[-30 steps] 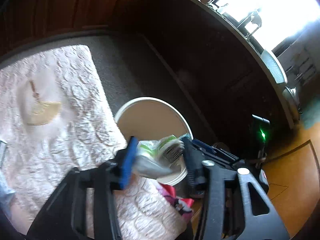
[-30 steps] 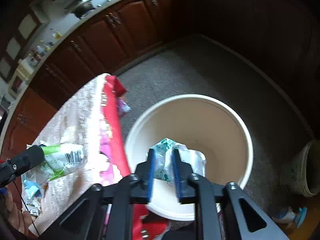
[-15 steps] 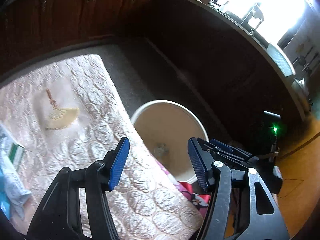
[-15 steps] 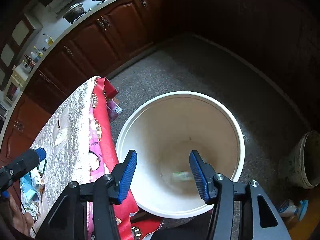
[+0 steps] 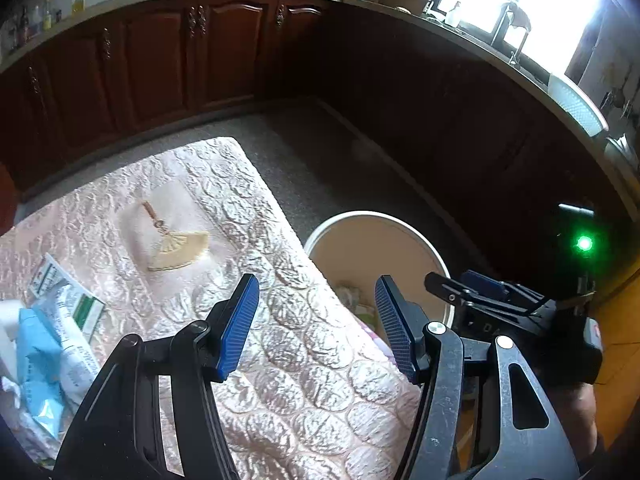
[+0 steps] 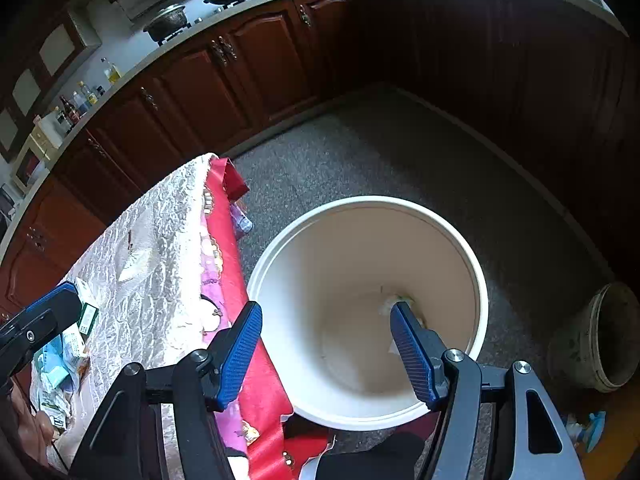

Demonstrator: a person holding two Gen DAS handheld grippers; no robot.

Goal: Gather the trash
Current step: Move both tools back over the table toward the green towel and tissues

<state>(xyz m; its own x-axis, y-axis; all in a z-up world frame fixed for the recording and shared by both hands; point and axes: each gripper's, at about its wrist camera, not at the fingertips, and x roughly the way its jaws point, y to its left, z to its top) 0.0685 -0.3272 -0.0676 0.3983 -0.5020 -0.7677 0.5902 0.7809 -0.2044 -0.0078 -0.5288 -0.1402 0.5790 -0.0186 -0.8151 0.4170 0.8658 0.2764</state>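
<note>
A white bucket (image 6: 478, 276) stands on the floor beside the table, with crumpled wrappers (image 6: 394, 302) lying at its bottom. My right gripper (image 6: 326, 338) hangs over the bucket's near rim; its jaws are opening and nothing is between them. My left gripper (image 5: 316, 324) is open and empty above the table's edge, with the bucket (image 5: 400, 220) just beyond it. A heap of blue and green-and-white wrappers (image 5: 52, 336) lies at the table's left end. The same wrappers (image 6: 60, 364) show at the left of the right wrist view, below the left gripper's finger (image 6: 52, 308).
A pink quilted cloth (image 5: 280, 344) covers the table, with a red patterned cloth (image 6: 256, 376) hanging off its side. An embroidered fan motif (image 5: 180, 246) marks the cloth. Dark wooden cabinets (image 6: 240, 76) ring the grey floor. A dirty pail (image 6: 596, 340) stands at the right.
Both grippers let go of their wrappers, which dropped into the bucket. Both sets of jaws opened. The left gripper swung back over the table, bringing the wrapper heap into view.
</note>
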